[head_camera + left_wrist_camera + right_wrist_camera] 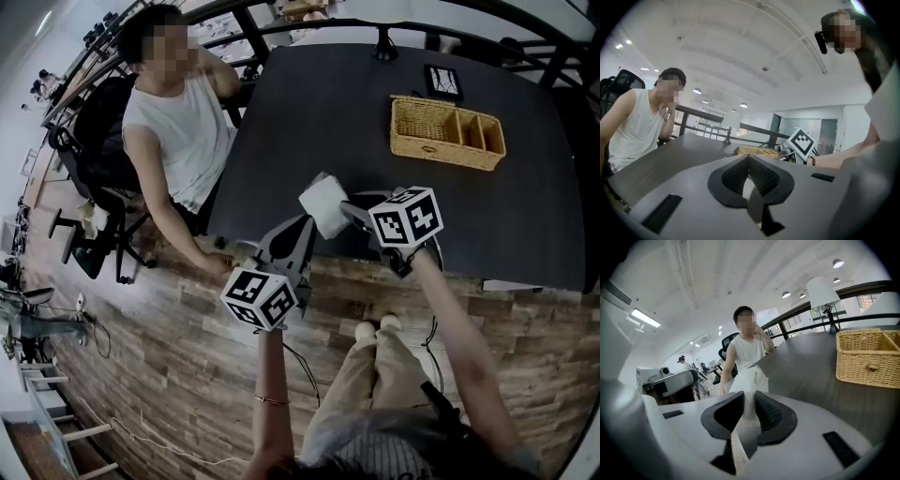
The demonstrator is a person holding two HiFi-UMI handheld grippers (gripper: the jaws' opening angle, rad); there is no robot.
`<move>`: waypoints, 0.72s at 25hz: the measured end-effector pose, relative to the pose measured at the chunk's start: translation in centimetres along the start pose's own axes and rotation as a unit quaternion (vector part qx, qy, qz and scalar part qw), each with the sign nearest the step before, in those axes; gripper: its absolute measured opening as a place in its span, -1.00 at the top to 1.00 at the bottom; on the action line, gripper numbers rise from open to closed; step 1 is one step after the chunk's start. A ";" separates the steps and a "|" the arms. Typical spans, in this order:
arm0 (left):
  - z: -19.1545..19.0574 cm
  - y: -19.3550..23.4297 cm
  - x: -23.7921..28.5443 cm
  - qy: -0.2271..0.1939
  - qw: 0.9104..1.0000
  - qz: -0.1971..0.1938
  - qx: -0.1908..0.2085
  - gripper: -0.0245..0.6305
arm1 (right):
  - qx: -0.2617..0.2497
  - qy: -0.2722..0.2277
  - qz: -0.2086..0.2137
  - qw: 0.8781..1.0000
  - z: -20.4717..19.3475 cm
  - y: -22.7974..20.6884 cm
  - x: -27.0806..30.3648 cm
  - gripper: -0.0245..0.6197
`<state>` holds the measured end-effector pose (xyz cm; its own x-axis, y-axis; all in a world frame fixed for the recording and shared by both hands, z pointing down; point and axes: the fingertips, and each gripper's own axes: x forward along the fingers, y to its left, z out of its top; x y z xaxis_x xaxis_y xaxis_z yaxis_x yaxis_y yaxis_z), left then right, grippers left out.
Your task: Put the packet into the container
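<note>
The right hand-held gripper [343, 208], clamped on the white packet [323, 206], holds it above the near edge of the table [309, 112], well apart from the wicker container [436, 148] it apparently must next be carried to and dropped into; the left hand-held gripper [305, 225] hangs closed, empty.

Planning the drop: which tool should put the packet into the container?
Right. The right tool grips the packet, nearer the container; the left tool is shut, empty.
</note>
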<state>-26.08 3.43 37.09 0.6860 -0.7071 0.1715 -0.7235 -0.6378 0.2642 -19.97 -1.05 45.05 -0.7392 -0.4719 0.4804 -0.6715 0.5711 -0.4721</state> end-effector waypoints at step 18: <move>4.1 -7.9 10.1 -0.007 0.995 -0.093 0.046 0.90 | -0.043 -0.032 -0.014 0.998 5.3 -6.6 -12.4 0.66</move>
<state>-13.75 0.08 32.81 0.8078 -0.5781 0.1151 -0.5888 -0.7824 0.2028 -6.65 -2.52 38.32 -0.7242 -0.5283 0.4432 -0.6866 0.6118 -0.3928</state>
